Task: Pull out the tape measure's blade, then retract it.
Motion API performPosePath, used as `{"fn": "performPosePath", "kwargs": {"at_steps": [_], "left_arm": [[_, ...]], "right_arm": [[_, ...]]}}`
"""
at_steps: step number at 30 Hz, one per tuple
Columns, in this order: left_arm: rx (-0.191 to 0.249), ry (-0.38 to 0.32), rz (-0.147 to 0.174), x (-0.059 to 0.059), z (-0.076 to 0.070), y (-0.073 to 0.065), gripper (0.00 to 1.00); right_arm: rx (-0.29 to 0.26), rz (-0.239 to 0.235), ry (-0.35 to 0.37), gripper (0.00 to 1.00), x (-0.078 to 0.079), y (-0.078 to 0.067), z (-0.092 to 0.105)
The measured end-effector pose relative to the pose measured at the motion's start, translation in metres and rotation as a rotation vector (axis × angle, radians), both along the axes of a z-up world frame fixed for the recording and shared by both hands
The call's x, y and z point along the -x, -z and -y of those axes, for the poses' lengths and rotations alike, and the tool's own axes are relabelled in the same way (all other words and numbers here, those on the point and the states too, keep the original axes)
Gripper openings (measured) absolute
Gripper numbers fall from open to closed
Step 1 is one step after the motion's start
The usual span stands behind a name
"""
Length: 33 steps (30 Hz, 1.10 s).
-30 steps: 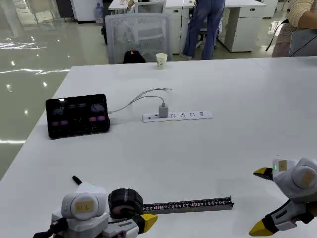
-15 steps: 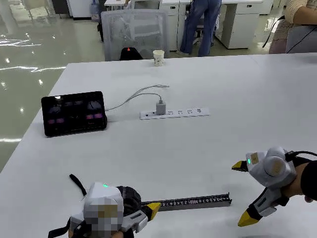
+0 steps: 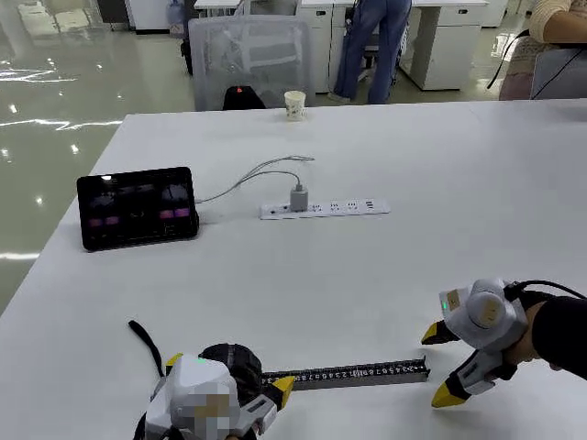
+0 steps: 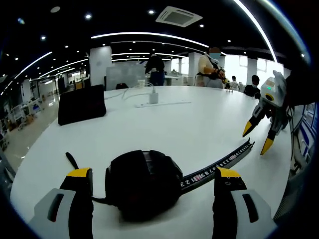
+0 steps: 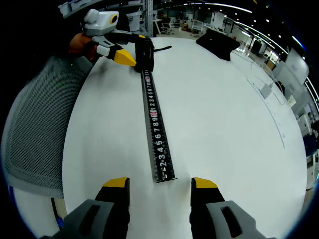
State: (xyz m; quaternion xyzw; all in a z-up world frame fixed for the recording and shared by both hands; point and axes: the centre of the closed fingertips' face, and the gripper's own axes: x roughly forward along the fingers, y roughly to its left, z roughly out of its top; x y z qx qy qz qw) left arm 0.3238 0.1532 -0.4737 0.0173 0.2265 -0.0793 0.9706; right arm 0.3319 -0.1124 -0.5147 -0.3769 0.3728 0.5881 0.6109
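The black tape measure case lies near the table's front edge, its blade pulled out to the right and lying flat. My left gripper is open, a jaw on each side of the case with gaps on both sides. The blade's end lies just ahead of my right gripper, whose jaws stand open on either side of it without touching. In the head view the right gripper sits at the blade's tip.
A black tablet stands at the left. A white power strip with a charger and cable lies mid-table, a paper cup at the far edge. A mesh chair and people are behind. The case's strap trails left.
The right gripper has moved left and down to the blade's tip. The left gripper has come closer around the case. The blade's length looks unchanged.
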Motion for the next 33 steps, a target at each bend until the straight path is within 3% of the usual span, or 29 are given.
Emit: {"fn": "performPosePath", "kwargs": {"at_steps": [4,11,18,19,29,31,33], "left_arm": [[0.005,-0.005,-0.006,-0.001,0.000,0.002,0.99],[0.009,-0.006,-0.010,-0.002,0.002,0.002,0.99],[0.026,-0.047,-0.019,-0.005,-0.002,0.004,0.97],[0.027,-0.056,-0.021,-0.006,-0.003,0.005,0.96],[0.051,-0.123,-0.053,-0.008,-0.015,0.009,0.74],[0.075,-0.127,-0.083,-0.006,-0.014,0.011,0.64],[0.068,-0.128,-0.082,-0.006,-0.016,0.011,0.63]], "right_arm": [[0.029,0.004,-0.026,0.32,-0.001,0.003,-0.001],[0.045,0.016,-0.080,0.22,-0.003,0.004,-0.006],[0.068,-0.024,-0.120,0.14,0.002,0.006,-0.006],[0.076,-0.012,-0.150,0.13,0.001,0.006,-0.007],[0.086,-0.035,-0.115,0.12,-0.001,0.007,-0.007],[0.090,-0.037,-0.109,0.12,-0.001,0.007,-0.007],[0.094,-0.039,-0.107,0.12,-0.001,0.007,-0.007]]}}
